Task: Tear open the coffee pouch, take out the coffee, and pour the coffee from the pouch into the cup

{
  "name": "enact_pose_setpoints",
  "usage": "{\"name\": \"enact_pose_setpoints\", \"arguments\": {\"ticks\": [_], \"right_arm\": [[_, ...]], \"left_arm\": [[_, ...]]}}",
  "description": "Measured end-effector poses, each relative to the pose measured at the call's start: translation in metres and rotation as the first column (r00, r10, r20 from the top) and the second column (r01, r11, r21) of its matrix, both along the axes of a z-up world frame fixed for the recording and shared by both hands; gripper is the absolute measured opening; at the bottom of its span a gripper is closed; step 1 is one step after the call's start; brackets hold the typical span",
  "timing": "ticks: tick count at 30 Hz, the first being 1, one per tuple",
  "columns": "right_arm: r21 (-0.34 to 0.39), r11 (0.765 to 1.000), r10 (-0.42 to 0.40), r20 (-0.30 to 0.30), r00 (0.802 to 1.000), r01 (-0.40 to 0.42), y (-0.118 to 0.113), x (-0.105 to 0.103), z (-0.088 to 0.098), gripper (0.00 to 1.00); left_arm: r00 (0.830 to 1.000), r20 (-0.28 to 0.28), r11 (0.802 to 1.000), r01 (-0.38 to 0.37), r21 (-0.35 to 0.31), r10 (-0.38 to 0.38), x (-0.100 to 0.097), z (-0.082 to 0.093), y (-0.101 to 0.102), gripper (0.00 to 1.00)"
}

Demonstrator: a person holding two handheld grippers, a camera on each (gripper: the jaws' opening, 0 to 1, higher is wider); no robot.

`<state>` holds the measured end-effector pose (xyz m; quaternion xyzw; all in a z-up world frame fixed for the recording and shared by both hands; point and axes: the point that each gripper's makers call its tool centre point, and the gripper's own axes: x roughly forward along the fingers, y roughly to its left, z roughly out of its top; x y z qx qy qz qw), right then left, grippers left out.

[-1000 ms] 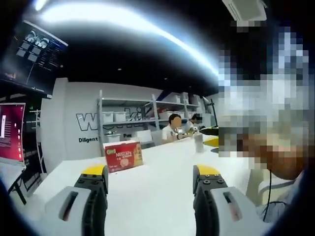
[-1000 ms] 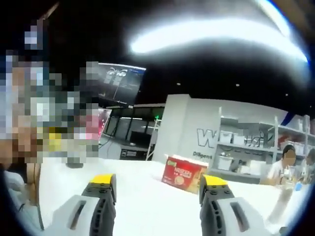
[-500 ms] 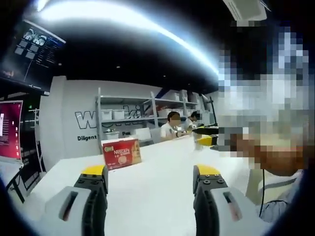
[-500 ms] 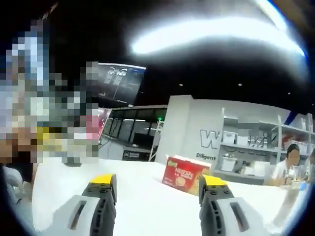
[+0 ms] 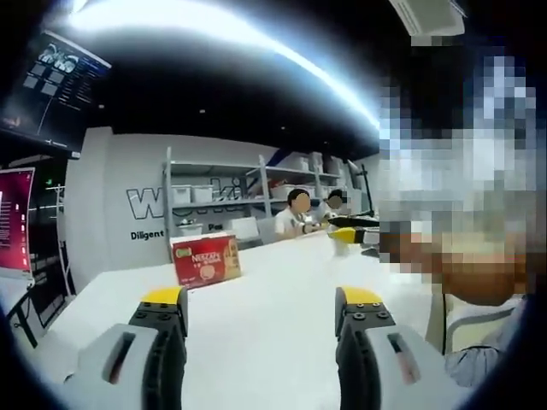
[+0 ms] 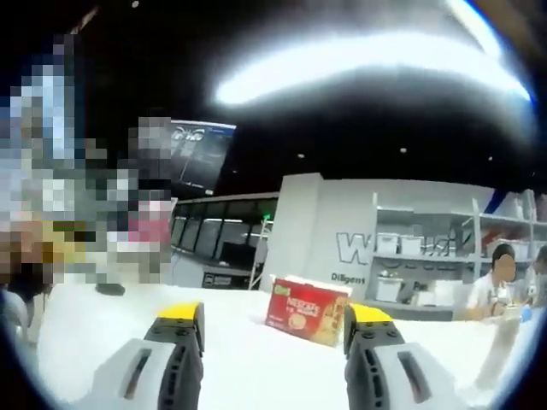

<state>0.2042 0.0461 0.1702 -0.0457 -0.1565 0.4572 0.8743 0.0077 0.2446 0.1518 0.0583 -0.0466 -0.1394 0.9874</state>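
Your left gripper (image 5: pixel 261 309) and right gripper (image 6: pixel 273 323) hover over the white surface (image 5: pixel 265 282), fingers spread and empty; the red coffee box (image 5: pixel 205 259) stands far ahead

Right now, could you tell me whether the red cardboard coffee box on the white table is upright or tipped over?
Upright: the red cardboard coffee box stands on its base on the white table, printed front readable.

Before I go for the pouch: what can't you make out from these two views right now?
- Red box, left gripper view: whether it is opened is too small to tell.
- Same box, right gripper view: its right corner is hidden behind the right gripper's jaw.
- White object far across the white table, left gripper view: too small and blurred to identify.
- Left gripper: open.
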Motion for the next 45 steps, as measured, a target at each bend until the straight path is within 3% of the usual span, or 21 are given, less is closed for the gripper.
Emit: {"name": "enact_pose_setpoints", "arguments": {"ticks": [9,15,24,35,45], "right_arm": [[0.012,1.0,-0.017,0.001,1.0,0.017,-0.006,0.006,0.003,0.65],[0.095,0.995,0.018,0.019,1.0,-0.019,0.001,0.024,0.009,0.65],[0.058,0.998,-0.025,0.041,0.999,0.022,0.006,0.043,0.003,0.65],[0.04,0.999,-0.019,-0.004,1.0,0.019,0.01,0.057,-0.011,0.67],[0.052,0.999,0.003,-0.002,1.0,-0.003,0.016,0.064,-0.003,0.67]], "left_arm": [[1.0,0.019,1.0,-0.004,0.011,0.004,-0.003,0.009,-0.001,0.71],[1.0,0.011,1.0,0.001,0.024,-0.002,0.002,0.004,-0.005,0.71],[1.0,0.016,1.0,-0.002,0.026,0.002,0.001,0.004,-0.004,0.71],[1.0,0.007,0.999,0.022,0.04,-0.022,0.003,-0.001,-0.016,0.71],[1.0,0.012,0.999,0.016,0.049,-0.017,0.001,0.001,-0.015,0.71]]}}
